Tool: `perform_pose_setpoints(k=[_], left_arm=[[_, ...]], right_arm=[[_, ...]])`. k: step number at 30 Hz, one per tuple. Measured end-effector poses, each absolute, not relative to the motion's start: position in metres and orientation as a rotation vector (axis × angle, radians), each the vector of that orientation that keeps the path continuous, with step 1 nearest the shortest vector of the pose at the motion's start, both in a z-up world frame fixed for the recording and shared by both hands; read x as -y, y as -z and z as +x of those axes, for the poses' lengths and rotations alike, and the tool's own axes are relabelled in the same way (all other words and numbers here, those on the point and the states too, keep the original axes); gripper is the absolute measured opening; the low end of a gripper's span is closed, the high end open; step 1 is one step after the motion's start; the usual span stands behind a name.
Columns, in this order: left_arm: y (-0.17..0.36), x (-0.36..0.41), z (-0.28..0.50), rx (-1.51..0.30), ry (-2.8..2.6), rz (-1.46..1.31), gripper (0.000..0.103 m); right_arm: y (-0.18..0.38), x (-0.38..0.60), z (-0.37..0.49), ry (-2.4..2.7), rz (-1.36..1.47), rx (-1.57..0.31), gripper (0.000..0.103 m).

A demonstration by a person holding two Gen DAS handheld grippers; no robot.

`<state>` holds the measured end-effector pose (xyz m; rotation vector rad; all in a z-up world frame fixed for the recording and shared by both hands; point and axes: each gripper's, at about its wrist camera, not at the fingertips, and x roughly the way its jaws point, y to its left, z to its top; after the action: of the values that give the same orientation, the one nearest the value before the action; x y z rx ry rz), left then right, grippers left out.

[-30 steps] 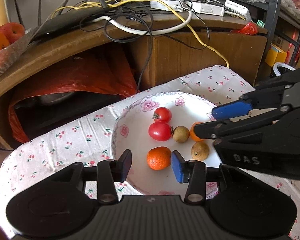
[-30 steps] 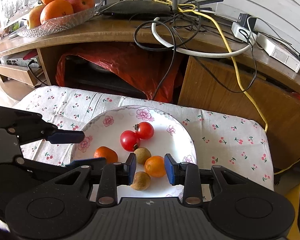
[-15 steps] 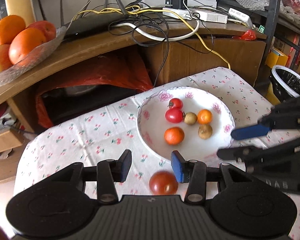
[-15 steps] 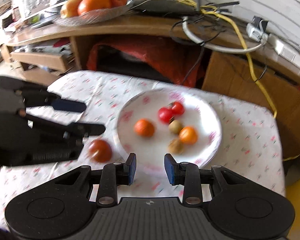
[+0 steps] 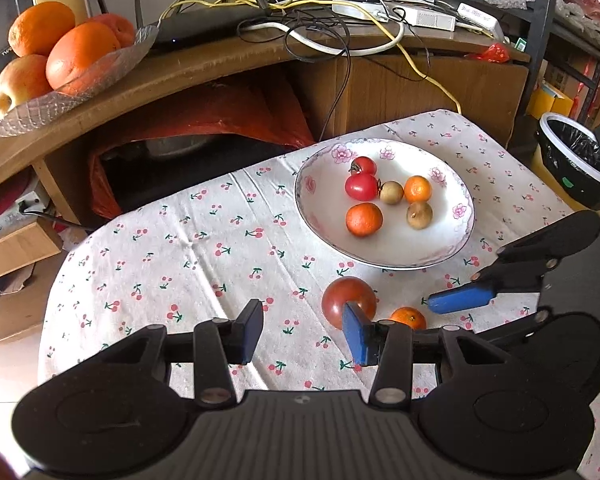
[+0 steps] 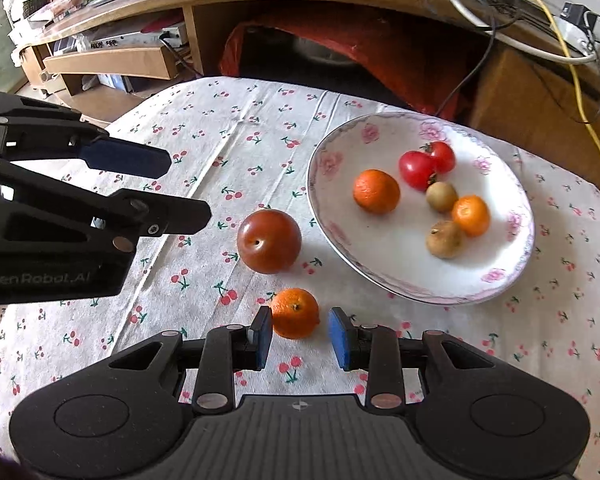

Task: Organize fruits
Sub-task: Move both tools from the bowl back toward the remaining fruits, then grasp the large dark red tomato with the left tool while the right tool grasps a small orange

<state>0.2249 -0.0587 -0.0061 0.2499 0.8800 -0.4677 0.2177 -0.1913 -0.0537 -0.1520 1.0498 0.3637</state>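
Your right gripper (image 6: 299, 336) is spread wide, a small orange (image 6: 295, 313) lying loose between its pads on the tablecloth (image 6: 228, 136). Your left gripper (image 5: 302, 336) gapes too, empty. Just beyond sits a dark red tomato (image 6: 269, 241), then the plate (image 6: 500, 280) near the far edge. Only your left view shows the glass fruit dish (image 5: 72, 80).

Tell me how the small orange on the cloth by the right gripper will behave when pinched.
The small orange looks round, so it may roll on the tablecloth if nudged. Its dimpled peel probably grips well. The open right gripper frames it already.
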Motion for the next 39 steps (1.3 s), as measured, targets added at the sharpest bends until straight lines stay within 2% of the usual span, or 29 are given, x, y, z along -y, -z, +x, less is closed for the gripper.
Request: perform_pose_setpoints(k=[6, 8, 39], left_arm=[[0.015, 0.061, 0.227, -0.902, 0.489, 0.258, 0.052], [0.018, 0.063, 0.228, -0.905, 0.495, 0.266, 0.052], [0.050, 0.105, 0.246, -0.947, 0.580, 0.281, 0.052]], right_arm=[[0.062, 0.187, 0.223, -0.394, -0.122, -1.075, 0.028], [0.063, 0.187, 0.224, -0.401, -0.107, -1.076, 0.023], [0.059, 0.235, 0.209, -0.353, -0.044, -1.115, 0.023]])
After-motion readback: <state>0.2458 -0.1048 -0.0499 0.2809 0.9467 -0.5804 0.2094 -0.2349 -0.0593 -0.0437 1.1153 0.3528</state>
